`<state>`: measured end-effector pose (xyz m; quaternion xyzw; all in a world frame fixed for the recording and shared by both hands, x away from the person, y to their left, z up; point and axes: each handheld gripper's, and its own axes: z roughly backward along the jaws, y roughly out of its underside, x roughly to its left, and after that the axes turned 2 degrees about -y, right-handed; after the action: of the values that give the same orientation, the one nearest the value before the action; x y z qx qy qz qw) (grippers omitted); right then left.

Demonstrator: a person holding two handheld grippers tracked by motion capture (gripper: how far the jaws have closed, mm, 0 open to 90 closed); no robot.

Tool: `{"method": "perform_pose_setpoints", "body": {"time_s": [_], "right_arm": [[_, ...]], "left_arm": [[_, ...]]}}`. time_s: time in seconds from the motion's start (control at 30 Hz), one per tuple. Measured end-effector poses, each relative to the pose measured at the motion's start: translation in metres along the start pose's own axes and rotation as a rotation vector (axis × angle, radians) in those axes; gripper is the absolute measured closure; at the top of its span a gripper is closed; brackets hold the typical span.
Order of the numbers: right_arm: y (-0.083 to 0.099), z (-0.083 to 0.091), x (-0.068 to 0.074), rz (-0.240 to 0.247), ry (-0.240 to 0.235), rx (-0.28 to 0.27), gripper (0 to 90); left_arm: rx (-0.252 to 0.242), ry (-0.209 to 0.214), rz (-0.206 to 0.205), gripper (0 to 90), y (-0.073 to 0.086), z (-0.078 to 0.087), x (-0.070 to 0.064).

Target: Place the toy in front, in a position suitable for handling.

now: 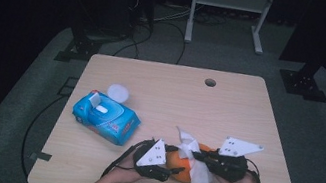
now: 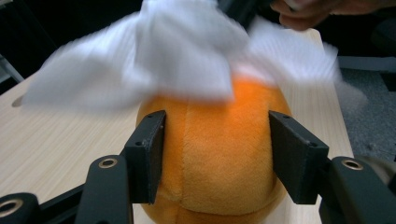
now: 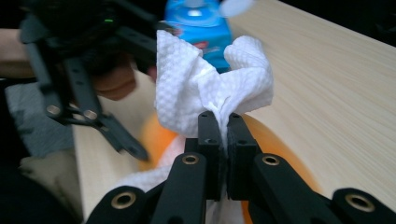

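Orange plush ball [image 1: 181, 166] sits on the tabletop [image 1: 171, 93] near the front edge, between the two hands; left gripper [image 2: 215, 154] straddles it, jaws on either flank and pressing into the fabric, so it grasps the ball to steady it; right gripper [image 3: 223, 140] is clenched tight on a bunched white wipe [image 3: 205, 88], holding it over the top of the ball; wipe looks blurred in the left gripper view, so probably mid-stroke, though contact with the plush is hard to confirm there. Blue wipes pack [image 1: 105, 118] lies to the left, well apart, with a small white round lid [image 1: 118, 93] just behind it.

Risks from here: the plush is soft and round, so a hard wipe stroke could roll or squeeze it out of the left jaws; the ball is close to the front edge, so a slip could push it off the tabletop; the wipe is pinched only at a fold, so dragging against fuzzy fabric could pull it free; the two grippers work close together, so a wide stroke could knock them together.
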<state>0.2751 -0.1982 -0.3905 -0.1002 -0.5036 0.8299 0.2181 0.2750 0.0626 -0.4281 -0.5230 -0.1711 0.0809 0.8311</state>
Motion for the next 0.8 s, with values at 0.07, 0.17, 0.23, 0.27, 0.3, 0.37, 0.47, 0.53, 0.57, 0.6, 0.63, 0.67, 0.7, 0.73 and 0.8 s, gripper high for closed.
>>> {"method": "perform_pose_setpoints", "body": {"time_s": [0.07,0.17,0.23,0.27,0.3,0.37,0.47,0.53,0.57,0.6,0.63,0.67,0.7,0.73,0.8], "right_arm": [[0.005,0.006,-0.009,-0.037,0.023,0.000,86.1],[0.010,0.006,-0.012,-0.054,0.020,0.009,86.1],[0.007,0.004,-0.008,-0.044,0.014,0.013,86.0],[0.004,0.004,-0.004,-0.025,0.020,0.005,86.1],[0.000,0.003,0.002,-0.008,0.012,-0.007,86.0],[-0.004,0.001,0.008,0.011,-0.003,-0.023,85.9],[-0.005,-0.008,0.016,0.054,-0.005,0.011,86.0],[-0.002,-0.008,0.010,0.036,-0.010,0.012,86.0],[0.000,-0.004,0.005,0.020,0.011,0.011,86.1],[0.001,-0.002,0.002,0.012,0.023,0.011,86.1],[0.002,0.000,-0.001,-0.007,0.028,0.007,86.1],[0.004,0.003,-0.005,-0.024,0.033,0.001,86.0],[0.003,0.004,-0.004,-0.024,0.034,-0.004,86.0],[0.003,0.004,-0.002,-0.018,0.034,-0.009,86.0],[-0.001,0.000,0.006,0.000,-0.005,-0.022,85.9]], "left_arm": [[-0.001,0.002,0.023,38.8,0.001,0.001,0.002],[-0.006,0.026,0.134,22.1,0.000,-0.002,0.008],[0.008,0.033,0.187,18.0,0.000,-0.005,0.010],[0.004,0.029,0.165,21.4,0.000,-0.005,0.008],[0.004,0.023,0.143,27.2,-0.001,-0.005,0.006],[0.007,0.018,0.071,32.1,-0.004,-0.005,-0.001],[0.027,0.003,-0.032,35.8,-0.006,-0.005,-0.009],[0.020,0.007,-0.030,37.8,-0.003,-0.002,-0.006],[0.014,0.008,-0.018,38.1,-0.002,-0.002,-0.005],[0.013,0.008,-0.011,38.0,-0.001,-0.001,-0.003],[0.006,0.009,0.003,37.3,-0.001,-0.001,-0.001],[0.001,0.009,0.013,34.7,-0.001,-0.002,-0.001],[0.003,-0.001,0.027,29.2,-0.002,-0.004,-0.001],[0.007,-0.003,0.032,23.0,-0.003,-0.005,-0.001],[0.002,0.007,0.029,22.3,-0.004,-0.008,-0.004]]}}
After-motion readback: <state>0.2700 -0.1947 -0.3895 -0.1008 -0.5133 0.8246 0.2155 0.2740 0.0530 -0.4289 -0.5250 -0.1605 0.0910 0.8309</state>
